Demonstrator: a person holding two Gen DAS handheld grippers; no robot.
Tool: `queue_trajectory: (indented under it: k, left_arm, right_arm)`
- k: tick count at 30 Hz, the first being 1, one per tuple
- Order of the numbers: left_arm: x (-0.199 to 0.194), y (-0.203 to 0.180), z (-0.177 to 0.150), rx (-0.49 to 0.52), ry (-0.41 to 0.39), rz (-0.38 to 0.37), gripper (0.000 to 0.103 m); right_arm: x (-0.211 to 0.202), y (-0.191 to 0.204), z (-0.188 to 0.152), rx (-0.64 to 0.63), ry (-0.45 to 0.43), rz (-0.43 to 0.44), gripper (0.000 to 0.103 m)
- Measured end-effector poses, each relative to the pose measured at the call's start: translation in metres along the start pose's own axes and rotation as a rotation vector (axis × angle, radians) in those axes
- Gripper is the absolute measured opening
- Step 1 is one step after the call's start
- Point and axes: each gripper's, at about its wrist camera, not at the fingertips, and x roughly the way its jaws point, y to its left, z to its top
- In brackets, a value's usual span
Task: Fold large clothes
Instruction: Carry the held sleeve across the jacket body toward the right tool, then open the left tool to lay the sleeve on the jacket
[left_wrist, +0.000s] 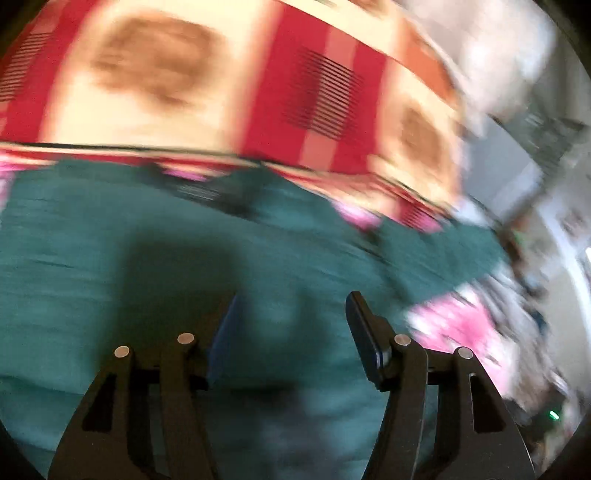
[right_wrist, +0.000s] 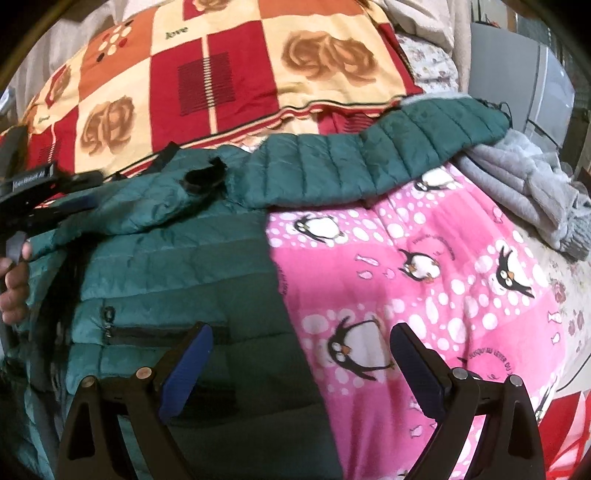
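A green quilted jacket (right_wrist: 177, 266) lies spread on a bed, its body resting partly on a pink penguin blanket (right_wrist: 424, 258) and its upper edge meeting a red-and-cream checked blanket (right_wrist: 229, 74), with one sleeve (right_wrist: 369, 162) stretched out flat toward a heap of grey clothing (right_wrist: 524, 184) at the bed's far side. The right hand-held gripper (right_wrist: 301, 360) hovers with its jaws apart and nothing between them, poised over the jacket's side edge where green fabric gives way to pink, near a zipped pocket (right_wrist: 162, 332). The left hand-held gripper (left_wrist: 291, 328), also with jaws apart and empty, hangs above the jacket's body; its view is heavily blurred, so finer detail there cannot be made out, though the right camera shows it at the jacket's opposite side (right_wrist: 44, 195), gripped by the person's hand (right_wrist: 14, 284). The step in hand appears to be taking hold of the jacket to fold a side or the sleeve inward. Doing it well likely means pinching the padded edge deep enough to catch both layers, since the slick shell may slip, lifting only as high as needed, and carrying the outstretched sleeve across the body in a straight line so the quilting lies flat instead of bunching.
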Motion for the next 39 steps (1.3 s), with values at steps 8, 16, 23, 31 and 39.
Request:
queue_trajectory:
  k: [8,16,23,31,39]
  left_arm:
    - [-0.009,0.107,-0.002,-0.124,0.023,0.24,0.055]
    - [-0.055,0.083,0.026,-0.053,-0.121,0.217,0.058]
    - [-0.028,0.121,0.044,-0.177,-0.102,0.296,0.068]
    - [0.011,0.118,0.022,-0.113,-0.063,0.382,0.07]
    - [-0.004,0.104,0.022,-0.047,-0.013,0.407,0.07]
  right_arm:
    - [-0.002,0.031,0.033,-0.046,-0.083,0.052,0.09]
    - [0.041,0.118,0.124,-0.133,-0.143,0.254,0.089]
    - [0.122,0.17,0.144,-0.132,-0.043,0.499,0.08]
    - [0.18,0.134,0.134,-0.111,0.109,0.367,0.065]
    - [0.181,0.144,0.132,-0.155,0.102,0.348,0.068]
